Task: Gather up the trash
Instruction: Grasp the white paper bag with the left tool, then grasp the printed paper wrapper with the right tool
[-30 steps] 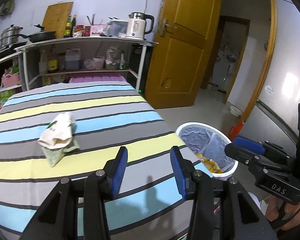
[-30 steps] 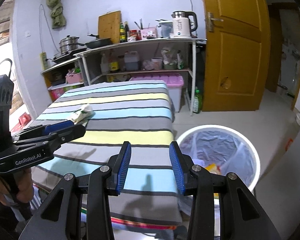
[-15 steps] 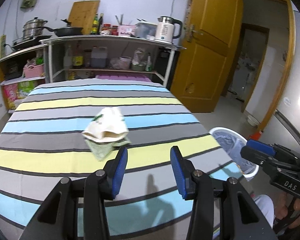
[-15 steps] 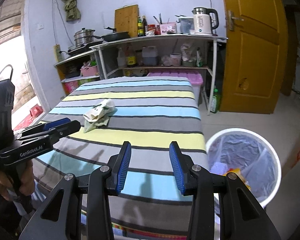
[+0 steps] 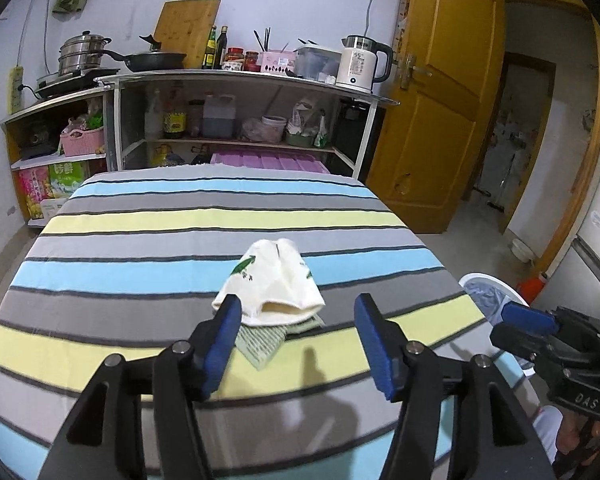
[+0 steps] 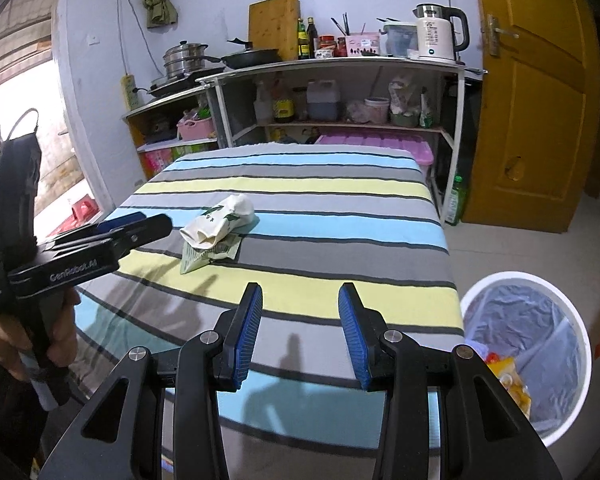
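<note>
A crumpled cream paper bag with green print (image 5: 270, 288) lies on a green wrapper (image 5: 260, 342) in the middle of the striped table; both show in the right wrist view too, the bag (image 6: 216, 222) on the wrapper (image 6: 210, 254). My left gripper (image 5: 296, 340) is open just in front of the bag, its left finger at the bag's near corner. My right gripper (image 6: 300, 332) is open and empty over the table's front edge, well short of the bag. A white trash bin (image 6: 528, 352) with a grey liner stands on the floor to the right and holds some yellow trash.
The table has a striped cloth (image 5: 140, 248). Behind it stands a shelf unit (image 5: 240, 80) with a kettle, pans, bottles and jars. A yellow wooden door (image 5: 440, 92) is at the right. The right gripper shows at the right edge of the left wrist view (image 5: 540, 332).
My left gripper has swung left from the bin side and moved up to the paper bag, which now sits between its fingertips. My right gripper has turned left toward the table.
</note>
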Demonstrator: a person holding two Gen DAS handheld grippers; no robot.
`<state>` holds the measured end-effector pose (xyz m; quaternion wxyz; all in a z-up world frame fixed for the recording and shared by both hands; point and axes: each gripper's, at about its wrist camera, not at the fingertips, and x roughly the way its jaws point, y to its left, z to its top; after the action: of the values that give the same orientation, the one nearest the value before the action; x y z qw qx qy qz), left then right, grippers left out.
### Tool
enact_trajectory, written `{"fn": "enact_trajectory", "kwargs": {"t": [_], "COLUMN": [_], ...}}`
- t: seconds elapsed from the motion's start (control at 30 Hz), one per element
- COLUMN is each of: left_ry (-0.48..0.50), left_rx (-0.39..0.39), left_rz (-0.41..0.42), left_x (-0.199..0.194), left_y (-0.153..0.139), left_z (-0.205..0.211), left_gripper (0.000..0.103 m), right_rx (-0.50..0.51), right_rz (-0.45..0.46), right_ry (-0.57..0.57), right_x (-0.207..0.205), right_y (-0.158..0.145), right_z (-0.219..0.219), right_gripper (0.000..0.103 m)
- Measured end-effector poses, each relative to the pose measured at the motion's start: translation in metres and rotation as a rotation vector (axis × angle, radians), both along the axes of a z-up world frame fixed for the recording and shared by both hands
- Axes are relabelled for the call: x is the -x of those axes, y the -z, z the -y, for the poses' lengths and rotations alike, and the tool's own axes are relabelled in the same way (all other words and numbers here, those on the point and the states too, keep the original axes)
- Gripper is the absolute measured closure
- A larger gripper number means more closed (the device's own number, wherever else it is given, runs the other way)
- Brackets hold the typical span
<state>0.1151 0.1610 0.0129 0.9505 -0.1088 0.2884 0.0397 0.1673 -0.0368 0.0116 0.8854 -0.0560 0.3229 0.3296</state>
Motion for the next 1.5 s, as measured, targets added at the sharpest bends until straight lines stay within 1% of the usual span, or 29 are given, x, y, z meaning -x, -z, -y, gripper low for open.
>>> {"fn": "enact_trajectory", "kwargs": {"t": [0.13, 0.27, 0.43, 0.47, 0.53, 0.6, 0.67, 0.83, 0.87, 0.9, 1.03, 1.1, 1.2, 1.5], "left_ry": [0.01, 0.024, 0.013, 0.008, 0.005, -0.004, -0.006, -0.017, -0.021, -0.018, -0.023, -0.029, -0.037, -0.085], "left_rx": [0.007, -0.009, -0.041, -0.05, -0.048, -0.048, -0.051, -0.067, -0.064, -0.064, -0.07, -0.066, -0.064, -0.048], "left_rz": [-0.015, -0.036, -0.098, -0.111, -0.148, -0.167, -0.171, -0.158, -0.15, -0.137, -0.116, -0.113, -0.098, -0.019], "left_x": [-0.019, -0.04, -0.062, -0.065, -0.07, -0.074, -0.074, -0.069, -0.066, -0.064, -0.055, -0.05, -0.043, -0.011], "left_y": [0.006, 0.014, 0.028, 0.031, 0.036, 0.039, 0.039, 0.036, 0.035, 0.032, 0.025, 0.024, 0.02, -0.003], "left_z": [-0.003, 0.002, 0.005, 0.006, 0.004, 0.002, 0.002, 0.002, 0.0, -0.001, -0.004, -0.006, -0.011, -0.033], "left_gripper": [0.04, 0.04, 0.041, 0.042, 0.047, 0.055, 0.056, 0.061, 0.075, 0.084, 0.089, 0.094, 0.095, 0.096], "right_rx": [0.004, 0.004, 0.001, 0.0, -0.005, -0.01, -0.013, -0.017, -0.018, -0.018, -0.019, -0.019, -0.017, -0.027], "right_rz": [-0.01, -0.027, -0.046, -0.049, -0.057, -0.065, -0.071, -0.073, -0.073, -0.073, -0.073, -0.071, -0.07, -0.076], "right_ry": [-0.001, 0.005, 0.01, 0.01, 0.009, 0.009, 0.006, 0.0, -0.001, -0.001, -0.009, -0.015, -0.025, -0.07], "right_x": [-0.008, -0.018, -0.028, -0.029, -0.032, -0.034, -0.036, -0.038, -0.038, -0.038, -0.036, -0.034, -0.033, -0.033], "right_y": [0.005, 0.011, 0.017, 0.017, 0.019, 0.021, 0.022, 0.021, 0.021, 0.021, 0.019, 0.019, 0.017, 0.013], "right_z": [-0.004, -0.004, -0.001, -0.001, -0.001, -0.002, -0.002, -0.003, -0.003, -0.003, -0.006, -0.008, -0.011, -0.031], "right_gripper": [0.062, 0.062, 0.062, 0.062, 0.062, 0.062, 0.062, 0.062, 0.062, 0.062, 0.062, 0.062, 0.062, 0.062]}}
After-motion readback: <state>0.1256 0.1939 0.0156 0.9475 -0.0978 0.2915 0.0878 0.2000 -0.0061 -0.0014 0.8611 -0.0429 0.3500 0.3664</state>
